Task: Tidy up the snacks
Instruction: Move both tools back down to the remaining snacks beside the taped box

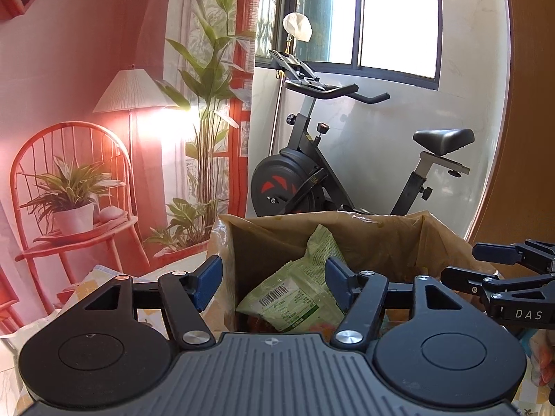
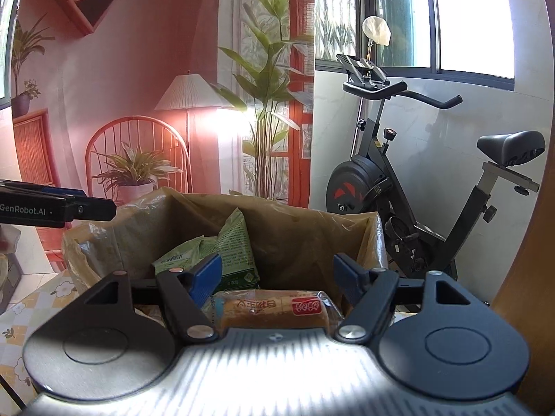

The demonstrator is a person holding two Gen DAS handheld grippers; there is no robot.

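Left wrist view: left gripper [image 1: 272, 286] jaws spread, nothing held.
Right gripper [image 2: 277, 282]: jaws apart, empty.
Snacks: green packet [image 1: 295, 298] and bread pack [image 2: 274, 308] inside lined box [image 2: 104, 242].
Risk: fingers snagging liner, tipping box.

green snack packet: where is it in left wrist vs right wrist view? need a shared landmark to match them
Left wrist: green snack packet lies low centre, inside the lined box, seen between the open fingers of the left gripper.
Right wrist: green snack packet sits left of centre in the lined box, above the wrapped bread, behind the left finger of the right gripper.
Shared landmark: exercise bike behind the box, by the window.
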